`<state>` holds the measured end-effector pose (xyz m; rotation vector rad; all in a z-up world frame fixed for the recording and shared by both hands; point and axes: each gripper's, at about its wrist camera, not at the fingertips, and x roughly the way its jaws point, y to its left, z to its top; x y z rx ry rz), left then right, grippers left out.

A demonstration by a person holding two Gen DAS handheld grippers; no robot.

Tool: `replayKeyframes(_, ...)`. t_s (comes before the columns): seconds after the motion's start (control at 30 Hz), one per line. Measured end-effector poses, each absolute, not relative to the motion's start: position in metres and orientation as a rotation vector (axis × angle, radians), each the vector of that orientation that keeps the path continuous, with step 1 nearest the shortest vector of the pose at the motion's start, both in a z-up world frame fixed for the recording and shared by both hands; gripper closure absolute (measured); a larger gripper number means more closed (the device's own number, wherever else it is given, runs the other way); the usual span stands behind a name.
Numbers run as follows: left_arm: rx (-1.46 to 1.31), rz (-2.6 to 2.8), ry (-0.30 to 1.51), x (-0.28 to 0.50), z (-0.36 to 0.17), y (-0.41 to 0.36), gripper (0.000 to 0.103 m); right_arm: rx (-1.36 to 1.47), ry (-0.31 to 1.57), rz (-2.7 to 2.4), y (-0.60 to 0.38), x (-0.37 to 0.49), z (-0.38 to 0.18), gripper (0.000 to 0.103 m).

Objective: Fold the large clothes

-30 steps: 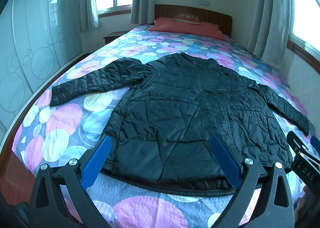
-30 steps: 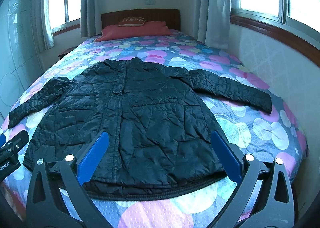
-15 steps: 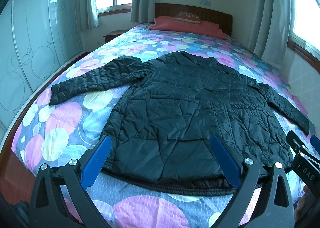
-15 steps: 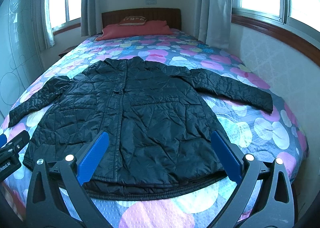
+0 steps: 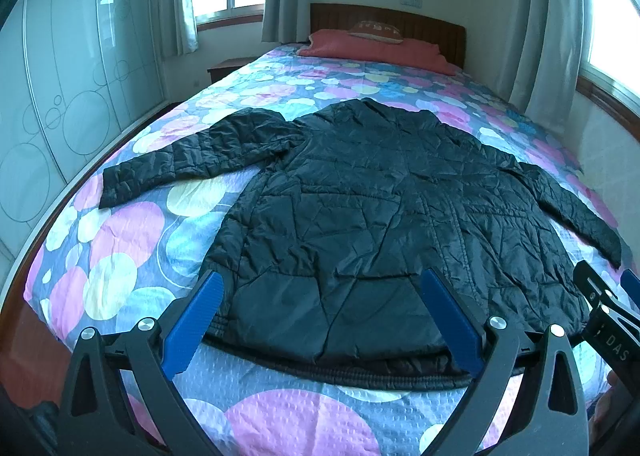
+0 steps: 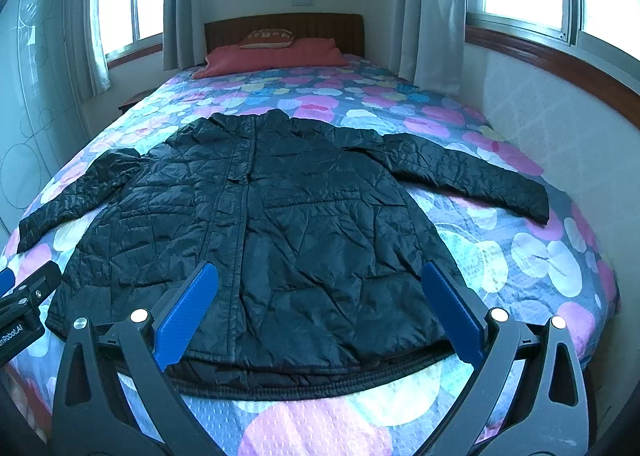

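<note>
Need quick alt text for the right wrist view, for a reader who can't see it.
A black quilted jacket lies flat, sleeves spread, on a bed with a circle-patterned cover. The right gripper hovers open above the hem, holding nothing. Red pillows sit at the headboard.

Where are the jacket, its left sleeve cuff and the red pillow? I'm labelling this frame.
jacket [image 6: 312,223]: right wrist view, on the quilted front panel.
left sleeve cuff [image 5: 116,189]: left wrist view, on the sleeve's outer end.
red pillow [image 6: 276,57]: right wrist view, on its top face by the headboard.
</note>
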<state>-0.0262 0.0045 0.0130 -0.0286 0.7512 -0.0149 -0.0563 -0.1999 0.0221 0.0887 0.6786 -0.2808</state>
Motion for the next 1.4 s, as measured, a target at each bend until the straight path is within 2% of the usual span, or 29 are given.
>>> replayKeyframes(0.33,-0.039,-0.016,0.786,-0.010,0.001,0.005,0.005,0.117,0.700,-0.281,-0.212,-0.046,0.013,0.002)
replayKeyframes(0.57,-0.064,0.045,0.842,0.041,-0.024,0.022,0.005,0.277,0.718,-0.362,-0.292,-0.021,-0.006,0.002)
replayKeyframes(0.6,-0.071,0.056,0.846,0.048,-0.027,0.026,0.005,0.308,0.715,-0.384,-0.309,-0.018,-0.010,0.010)
replayKeyframes(0.63,-0.082,0.070,0.853,0.055,-0.031,0.030,0.005,0.339,0.710,-0.399,-0.326,-0.015,-0.013,0.028)
replayKeyframes(0.7,-0.115,0.096,0.868,0.070,-0.038,0.039,0.005,0.426,0.710,-0.435,-0.369,-0.009,-0.022,0.038)
replayKeyframes(0.97,-0.210,0.197,0.928,0.114,-0.067,0.066,0.005,0.922,0.542,-0.536,-0.538,-0.002,-0.074,0.038)
replayKeyframes(1.17,-0.217,0.253,0.958,0.132,-0.078,0.070,0.005,1.073,0.473,-0.634,-0.596,0.007,-0.109,0.038)
replayKeyframes(1.33,-0.184,0.277,0.986,0.138,-0.090,0.067,0.005,1.167,0.343,-0.658,-0.620,0.006,-0.123,0.038)
replayKeyframes(1.37,-0.180,0.284,0.990,0.138,-0.092,0.068,0.005,1.174,0.324,-0.668,-0.621,0.006,-0.124,0.041)
replayKeyframes(1.4,-0.178,0.290,0.992,0.139,-0.095,0.068,0.005,1.163,0.325,-0.687,-0.621,0.008,-0.124,0.054)
